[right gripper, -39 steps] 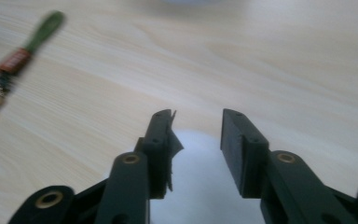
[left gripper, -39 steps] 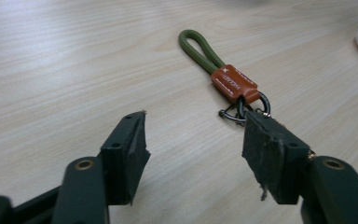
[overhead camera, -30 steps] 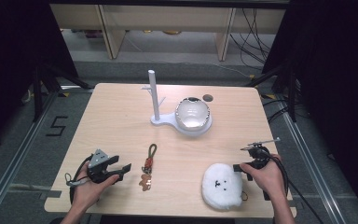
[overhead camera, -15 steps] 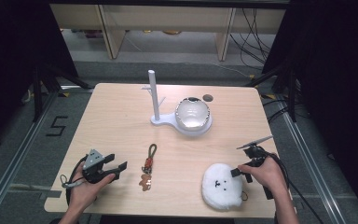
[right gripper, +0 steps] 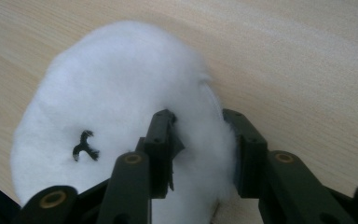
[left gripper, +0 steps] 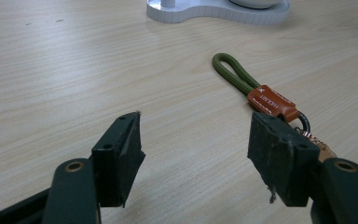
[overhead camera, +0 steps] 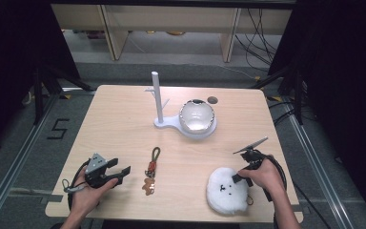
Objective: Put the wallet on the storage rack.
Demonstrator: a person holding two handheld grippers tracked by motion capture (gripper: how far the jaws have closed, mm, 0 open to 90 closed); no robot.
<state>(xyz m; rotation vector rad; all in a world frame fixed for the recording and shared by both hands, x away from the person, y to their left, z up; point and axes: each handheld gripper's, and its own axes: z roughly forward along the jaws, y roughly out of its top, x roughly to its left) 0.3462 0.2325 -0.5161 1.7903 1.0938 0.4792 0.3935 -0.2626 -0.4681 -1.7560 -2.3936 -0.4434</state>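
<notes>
A white fluffy plush [overhead camera: 225, 192] with small black marks lies near the table's front right. My right gripper [overhead camera: 238, 178] is at its right edge. In the right gripper view the jaws of the right gripper [right gripper: 205, 140] are closed on a fold of the plush [right gripper: 112, 93]. A keychain [overhead camera: 151, 168] with a green cord loop, an orange tab and a brown charm lies at the front middle. My left gripper [overhead camera: 118, 172] rests open just left of it. In the left gripper view the left gripper [left gripper: 196, 140] has bare table between its jaws, and the keychain [left gripper: 268, 100] lies by the right jaw.
A white stand with an upright post [overhead camera: 157, 95] holds a shiny bowl [overhead camera: 196, 116] at the middle back of the wooden table [overhead camera: 119, 119]. A small dark hole [overhead camera: 212, 100] sits behind the bowl. Shelving and cables lie beyond the far edge.
My right gripper has dropped down and left onto the plush's right edge and closed on it. The left gripper has drifted slightly toward the front edge, still open.
</notes>
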